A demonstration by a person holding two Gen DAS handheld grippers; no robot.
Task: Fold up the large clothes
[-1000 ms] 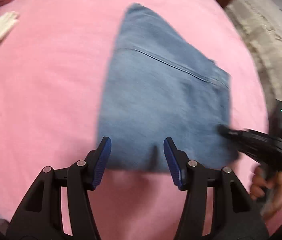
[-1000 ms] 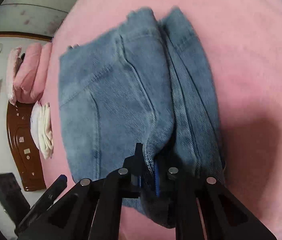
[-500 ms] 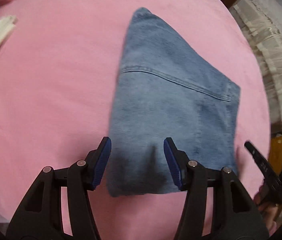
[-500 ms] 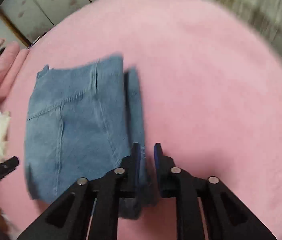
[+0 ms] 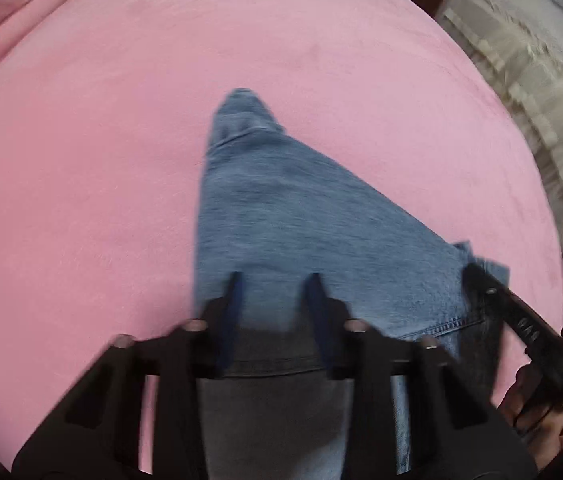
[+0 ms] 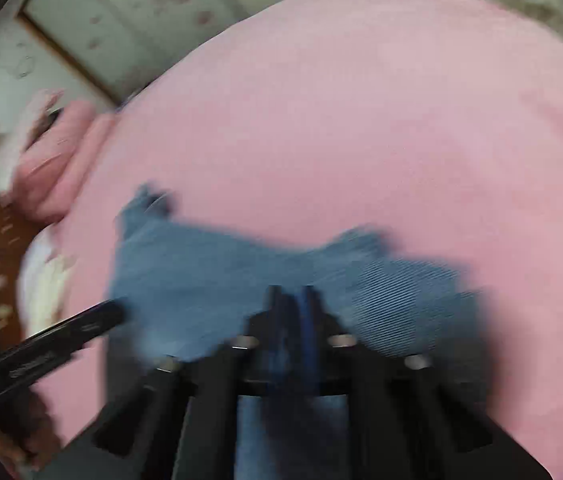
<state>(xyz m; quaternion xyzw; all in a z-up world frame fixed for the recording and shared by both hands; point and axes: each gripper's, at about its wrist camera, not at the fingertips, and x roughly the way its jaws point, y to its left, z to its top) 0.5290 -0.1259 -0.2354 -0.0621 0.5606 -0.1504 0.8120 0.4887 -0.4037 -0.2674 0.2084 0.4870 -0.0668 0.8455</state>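
Observation:
Folded blue jeans lie on the pink bed cover. My left gripper hovers at their near edge. Its jaws are closing, with flat denim between the fingers and the pads apart from it. In the left wrist view my right gripper reaches the jeans' right corner, and a hand holds it. The right wrist view is blurred: the right gripper is shut, with the jeans bunched and raised around its tips. The left gripper touches the denim's left edge there.
Pink rolled bedding lies at the far left of the bed. A cream fringed cloth hangs past the right edge. White folded clothes and a wooden board sit beside the bed's left side.
My left gripper slid forward onto the jeans' near edge and its jaws narrowed. My right gripper let go of the fold, opened slightly, then shut again at the right corner.

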